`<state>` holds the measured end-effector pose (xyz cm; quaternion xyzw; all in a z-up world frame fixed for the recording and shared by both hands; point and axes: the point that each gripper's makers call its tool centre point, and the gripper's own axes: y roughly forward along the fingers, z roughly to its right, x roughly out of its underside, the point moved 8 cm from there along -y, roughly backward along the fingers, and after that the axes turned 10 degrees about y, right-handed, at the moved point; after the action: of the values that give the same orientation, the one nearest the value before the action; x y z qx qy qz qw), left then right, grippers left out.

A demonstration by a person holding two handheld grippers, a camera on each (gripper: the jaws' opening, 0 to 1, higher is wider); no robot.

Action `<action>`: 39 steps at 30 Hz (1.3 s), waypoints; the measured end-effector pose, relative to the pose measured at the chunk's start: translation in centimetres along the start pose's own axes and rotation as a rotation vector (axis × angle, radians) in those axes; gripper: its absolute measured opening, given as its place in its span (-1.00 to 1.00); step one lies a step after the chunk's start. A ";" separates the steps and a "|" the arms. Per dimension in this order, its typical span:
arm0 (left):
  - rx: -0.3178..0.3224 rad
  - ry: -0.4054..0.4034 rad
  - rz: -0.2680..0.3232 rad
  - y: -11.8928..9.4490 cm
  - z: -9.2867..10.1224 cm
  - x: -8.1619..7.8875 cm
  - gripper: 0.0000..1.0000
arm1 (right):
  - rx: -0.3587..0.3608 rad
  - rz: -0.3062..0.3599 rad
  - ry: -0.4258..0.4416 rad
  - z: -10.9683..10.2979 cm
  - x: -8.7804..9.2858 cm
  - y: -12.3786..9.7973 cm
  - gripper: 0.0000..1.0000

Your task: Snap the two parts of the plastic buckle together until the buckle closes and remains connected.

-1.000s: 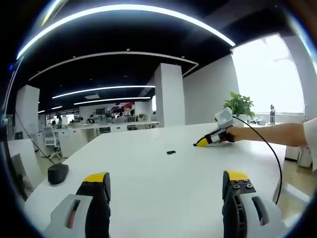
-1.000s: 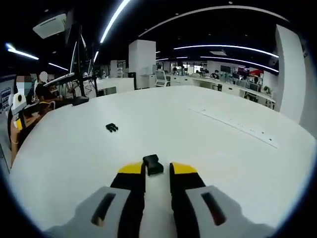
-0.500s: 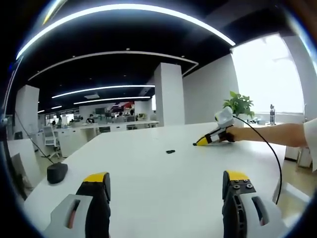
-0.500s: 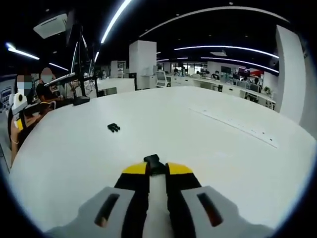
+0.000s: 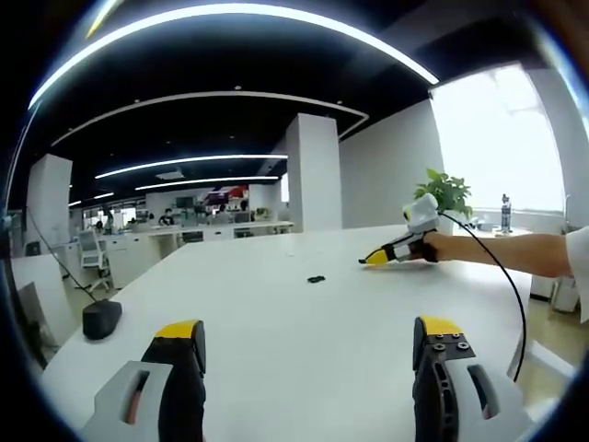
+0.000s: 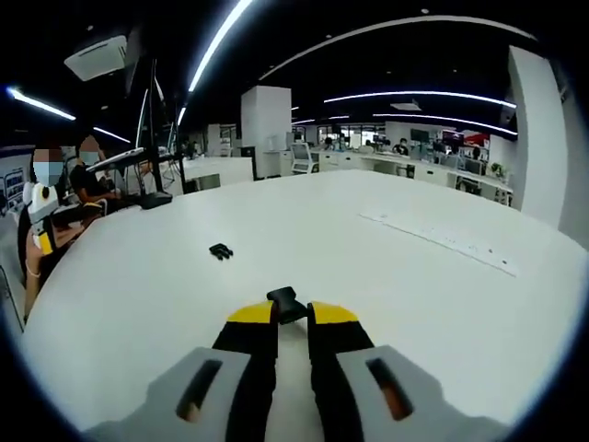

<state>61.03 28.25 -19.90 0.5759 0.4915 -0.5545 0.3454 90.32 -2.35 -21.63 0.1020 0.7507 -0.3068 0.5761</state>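
Right gripper view: the right hand-held gripper (image 6: 293,313) has its jaws drawn close on one black buckle part (image 6: 286,303), which pokes out just past the yellow tips, low over the white worktop (image 6: 442,304). The other buckle part (image 6: 220,250) lies loose on the worktop, ahead and to the left, well apart from the held one. A long white strip (image 6: 442,241) lies on the worktop off to the right.

In the left gripper view, the left hand-held gripper (image 5: 308,345) hangs above the near edge of the worktop (image 5: 304,350) with its jaws spread wide and nothing between them. The loose buckle part (image 5: 316,278) shows as a small dark speck near the middle of the worktop, and beyond it the right hand-held gripper (image 5: 375,260) rests at the surface. A dark rounded object (image 5: 99,319) sits at the left edge.

By my reading, the pick-up of the first half is done and the second half is not yet taken. The next move calls for the left hand-held gripper to reach forward to the loose part and close on it so its mating end stays free, then for both halves to be lined up end to end and pressed together until they lock.
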 end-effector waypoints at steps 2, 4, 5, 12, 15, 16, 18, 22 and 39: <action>0.001 0.002 -0.001 0.0 0.1 0.0 0.90 | 0.009 -0.001 0.008 0.5 0.1 -0.1 -0.76; 0.003 -0.001 0.002 -0.1 0.1 -0.1 0.90 | 0.015 0.008 0.023 0.8 0.2 -0.3 -0.76; 0.004 -0.002 0.002 -0.1 0.1 0.0 0.90 | 0.016 0.017 0.032 0.8 0.3 -0.5 -0.76; -0.006 -0.012 -0.010 0.2 -0.1 0.2 0.90 | 0.019 0.025 0.031 0.1 0.5 -1.0 -0.76; -0.009 -0.012 -0.009 0.4 0.0 0.2 0.90 | 0.018 0.027 0.032 -0.3 0.5 -1.3 -0.76; -0.010 -0.012 -0.009 0.5 0.0 0.2 0.90 | 0.014 0.031 0.036 -0.4 0.5 -1.4 -0.76; -0.007 -0.012 -0.005 0.7 0.2 0.0 0.90 | 0.010 0.034 0.033 -0.8 0.5 -1.5 -0.76; 0.005 -0.021 -0.004 1.5 0.4 -0.4 0.90 | 0.009 0.016 0.008 -1.6 0.6 -1.7 -0.76; 0.038 -0.007 0.004 5.3 -0.4 -3.4 0.90 | -0.045 0.030 -0.027 -4.4 -0.4 -3.0 -0.76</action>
<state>66.49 26.56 -17.33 0.5813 0.4784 -0.5653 0.3372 85.42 -2.11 -19.62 0.0958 0.7481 -0.2825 0.5928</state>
